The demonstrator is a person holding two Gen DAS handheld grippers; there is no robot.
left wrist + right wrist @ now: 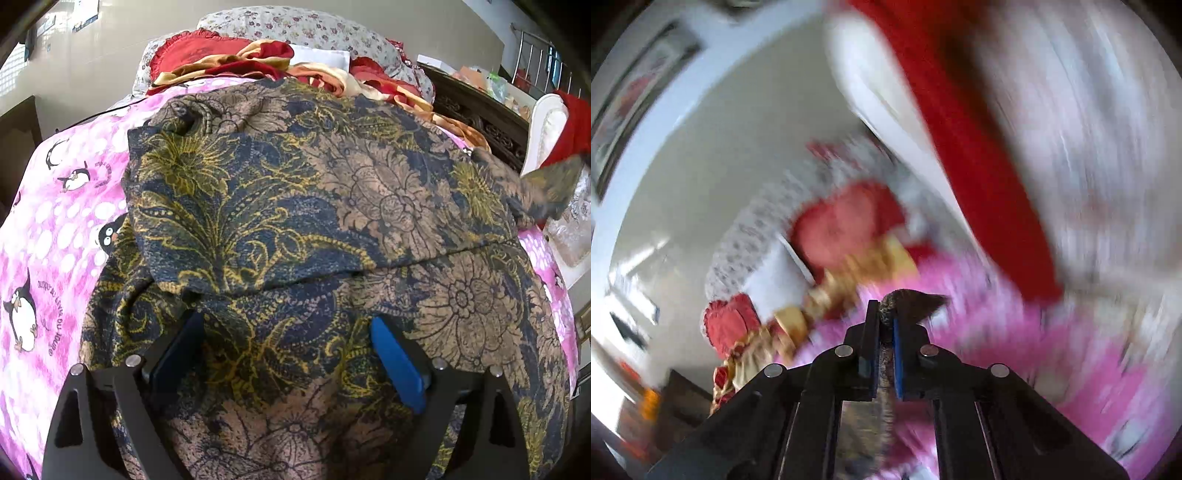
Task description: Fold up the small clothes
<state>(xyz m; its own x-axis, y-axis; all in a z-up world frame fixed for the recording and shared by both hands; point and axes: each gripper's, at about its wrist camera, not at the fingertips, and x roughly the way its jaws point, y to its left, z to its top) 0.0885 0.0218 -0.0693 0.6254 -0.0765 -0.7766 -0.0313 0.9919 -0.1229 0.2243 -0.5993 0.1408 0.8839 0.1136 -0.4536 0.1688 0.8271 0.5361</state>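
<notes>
Right claw [885, 325] pinches the garment [295, 206] corner, mid-fold; left claw [288, 354] gapes wide, should pin cloth.

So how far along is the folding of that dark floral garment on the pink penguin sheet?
Partly done: the floral garment already has one layer folded over, with an edge across its middle. In hand: the right hand-held gripper is shut on a corner of it and the view is blurred. The left hand-held gripper is open, its fingers down on the near part. Left: further folds; the garment is still wide on the pink sheet.
</notes>
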